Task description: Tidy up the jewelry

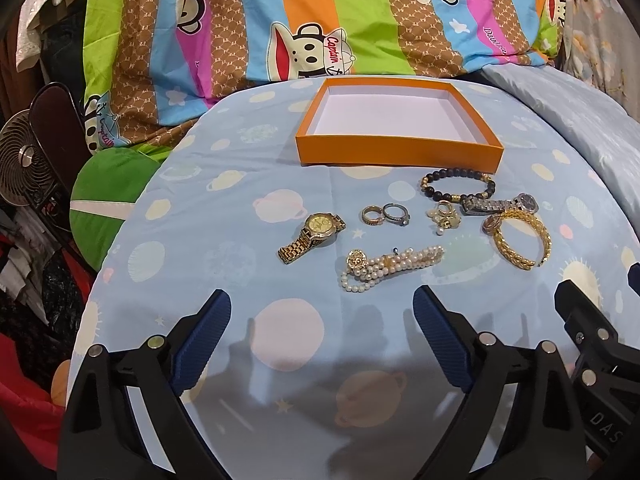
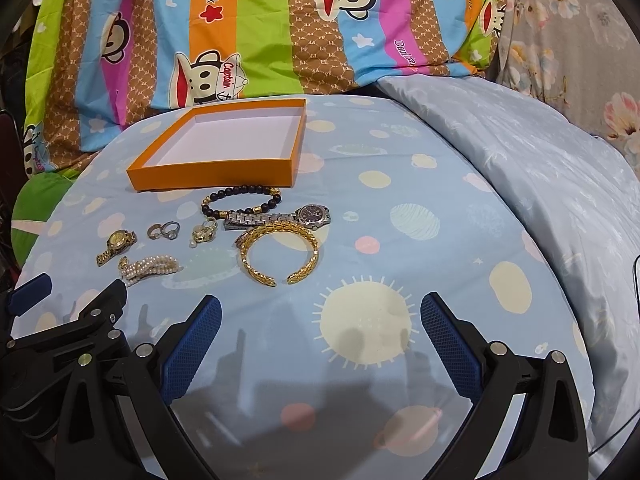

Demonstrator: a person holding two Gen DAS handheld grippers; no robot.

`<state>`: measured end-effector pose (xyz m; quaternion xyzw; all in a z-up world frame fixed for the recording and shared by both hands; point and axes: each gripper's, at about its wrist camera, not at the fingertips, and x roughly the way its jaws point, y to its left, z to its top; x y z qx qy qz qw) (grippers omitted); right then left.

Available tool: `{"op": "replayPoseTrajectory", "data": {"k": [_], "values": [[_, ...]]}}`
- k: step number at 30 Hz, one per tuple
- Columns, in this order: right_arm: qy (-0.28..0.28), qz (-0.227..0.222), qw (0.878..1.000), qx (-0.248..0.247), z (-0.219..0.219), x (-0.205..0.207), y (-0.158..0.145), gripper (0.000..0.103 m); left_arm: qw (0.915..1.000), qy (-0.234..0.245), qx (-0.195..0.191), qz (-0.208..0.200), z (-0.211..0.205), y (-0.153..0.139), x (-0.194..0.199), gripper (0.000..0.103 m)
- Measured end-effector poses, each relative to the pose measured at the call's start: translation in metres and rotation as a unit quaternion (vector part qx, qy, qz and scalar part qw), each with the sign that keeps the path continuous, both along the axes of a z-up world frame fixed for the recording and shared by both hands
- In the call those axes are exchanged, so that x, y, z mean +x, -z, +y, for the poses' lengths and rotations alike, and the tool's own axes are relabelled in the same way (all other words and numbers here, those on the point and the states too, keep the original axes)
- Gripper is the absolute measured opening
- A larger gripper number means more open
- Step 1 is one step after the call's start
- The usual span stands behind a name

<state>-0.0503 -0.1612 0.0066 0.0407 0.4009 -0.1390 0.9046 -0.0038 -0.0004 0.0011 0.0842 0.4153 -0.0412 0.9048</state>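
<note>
An empty orange box (image 1: 396, 152) (image 2: 212, 174) with a white inside lies on the blue bed sheet. In front of it lie a gold watch (image 1: 314, 236) (image 2: 116, 245), two rings (image 1: 385, 214) (image 2: 163, 231), a pearl bracelet (image 1: 390, 266) (image 2: 150, 266), a black bead bracelet (image 1: 458, 186) (image 2: 240, 200), a silver watch (image 1: 500, 204) (image 2: 280, 218), a gold bangle (image 1: 522, 240) (image 2: 280, 256) and a small gold charm (image 1: 444, 216) (image 2: 204, 232). My left gripper (image 1: 322, 308) is open and empty, short of the pearl bracelet. My right gripper (image 2: 320, 308) is open and empty, short of the bangle.
A striped monkey-print pillow (image 1: 320, 20) (image 2: 260, 28) stands behind the box. A pale blue quilt (image 2: 540, 184) lies at the right. A small fan (image 1: 24, 168) and clutter sit off the bed's left edge.
</note>
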Motion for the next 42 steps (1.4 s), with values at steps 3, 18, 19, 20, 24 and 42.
{"op": "replayPoseTrajectory", "data": {"k": [3, 18, 19, 20, 24, 42], "values": [[0.000, 0.000, 1.000, 0.000, 0.0001, 0.0003, 0.0003, 0.098, 1.0000, 0.000, -0.001, 0.001, -0.0001, -0.0001, -0.0002, 0.090], [0.000, 0.001, 1.000, -0.001, 0.0011, 0.0013, 0.0009, 0.098, 1.0000, 0.001, -0.002, 0.002, -0.0019, 0.0021, -0.0003, 0.089], [0.000, 0.001, 1.000, -0.001, 0.0011, 0.0015, 0.0010, 0.098, 1.0000, 0.001, -0.002, 0.002, -0.0022, 0.0024, 0.0001, 0.089], [0.000, 0.001, 1.000, 0.000, 0.0011, 0.0015, 0.0009, 0.098, 1.0000, 0.001, -0.002, 0.002, -0.0023, 0.0024, 0.0001, 0.089], [0.000, 0.001, 1.000, 0.000, 0.0013, 0.0018, 0.0007, 0.098, 1.0000, 0.001, -0.002, 0.002, -0.0024, 0.0026, 0.0002, 0.089], [0.000, 0.002, 1.000, -0.001, 0.0014, 0.0026, 0.0011, 0.098, 1.0000, 0.004, -0.005, 0.005, -0.0042, 0.0044, 0.0008, 0.086]]}}
